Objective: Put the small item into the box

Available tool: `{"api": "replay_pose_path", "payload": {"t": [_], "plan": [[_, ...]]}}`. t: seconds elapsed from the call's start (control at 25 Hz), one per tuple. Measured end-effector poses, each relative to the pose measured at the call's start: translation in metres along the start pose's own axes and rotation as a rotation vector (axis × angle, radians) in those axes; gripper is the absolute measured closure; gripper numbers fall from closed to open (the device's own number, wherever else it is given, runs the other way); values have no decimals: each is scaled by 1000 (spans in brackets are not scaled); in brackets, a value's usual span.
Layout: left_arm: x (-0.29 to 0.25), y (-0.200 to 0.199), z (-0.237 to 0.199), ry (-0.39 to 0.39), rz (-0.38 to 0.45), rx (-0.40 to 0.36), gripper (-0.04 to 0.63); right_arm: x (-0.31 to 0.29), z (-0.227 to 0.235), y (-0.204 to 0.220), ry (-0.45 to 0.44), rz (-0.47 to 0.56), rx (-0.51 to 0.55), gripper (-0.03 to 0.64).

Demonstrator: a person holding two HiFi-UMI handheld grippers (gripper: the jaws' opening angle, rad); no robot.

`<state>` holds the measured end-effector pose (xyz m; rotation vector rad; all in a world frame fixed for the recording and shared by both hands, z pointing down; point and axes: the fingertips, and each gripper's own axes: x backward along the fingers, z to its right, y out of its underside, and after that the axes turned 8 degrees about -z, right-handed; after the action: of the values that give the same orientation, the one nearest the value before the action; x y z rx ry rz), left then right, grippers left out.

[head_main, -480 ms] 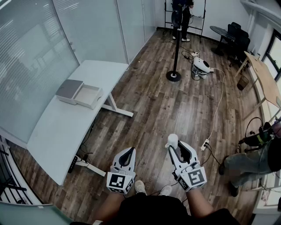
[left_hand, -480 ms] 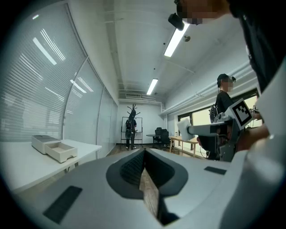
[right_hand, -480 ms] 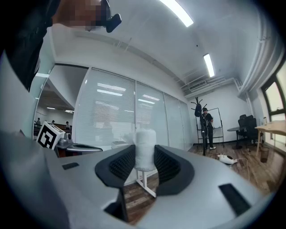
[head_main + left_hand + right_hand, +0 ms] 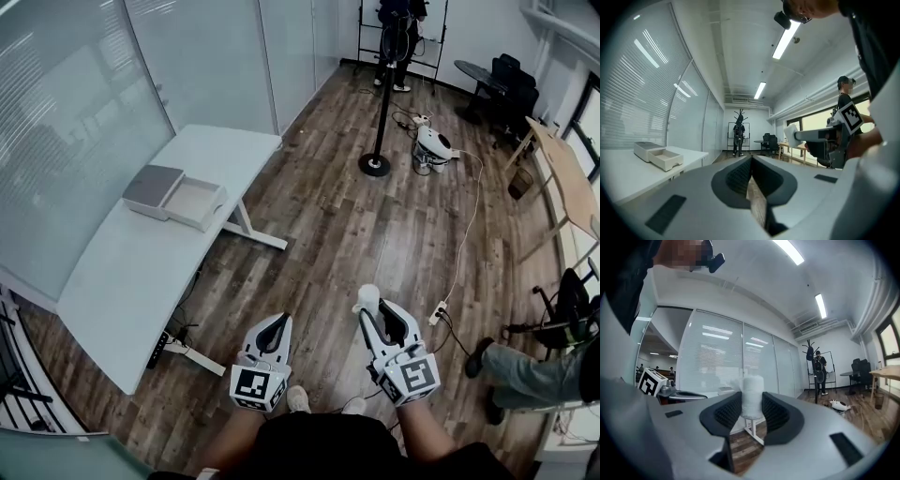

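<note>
Carrying step: the right gripper [image 4: 369,313] pinches the small white fluffy roll [image 4: 752,397] over the wooden floor [image 4: 356,234], well apart from the white bench [image 4: 131,281]. The left gripper [image 4: 277,326] is pressed together, empty. The next move likely means closing on the open shallow white box [image 4: 194,202] at the bench's far-left edge.

White small item [image 4: 368,298], off-white box [image 4: 194,203] with grey lid [image 4: 152,187], white surface [image 4: 131,281], brown wood-plank floor [image 4: 328,234], white left gripper [image 4: 277,323] and right gripper [image 4: 371,314] bearing black-and-white square markers, dark grey ribbed jaws.
</note>
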<state>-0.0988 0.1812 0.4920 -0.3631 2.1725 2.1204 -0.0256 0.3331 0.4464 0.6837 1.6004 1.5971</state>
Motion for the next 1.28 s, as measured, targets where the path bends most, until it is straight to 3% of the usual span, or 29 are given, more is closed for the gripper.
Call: {"api": "replay_pose_path", "payload": {"t": [0.32, 0.48, 0.6, 0.72, 1.04, 1.28], "plan": [[7, -9, -29, 15, 40, -1, 583, -21, -16, -9, 21, 37, -25, 472], [13, -8, -52, 19, 23, -29, 583, -38, -33, -18, 17, 39, 0, 472], [17, -2, -71, 11, 10, -9, 583, -47, -44, -21, -8, 25, 21, 471], [5, -1, -81, 2, 4, -6, 583, -62, -34, -24, -24, 44, -52, 471], [-52, -17, -96, -29, 6, 10, 583, -120, 8, -37, -68, 66, -46, 471], [-103, -32, -115, -84, 10, 37, 583, -166, 44, -50, -157, 67, -68, 472]]}}
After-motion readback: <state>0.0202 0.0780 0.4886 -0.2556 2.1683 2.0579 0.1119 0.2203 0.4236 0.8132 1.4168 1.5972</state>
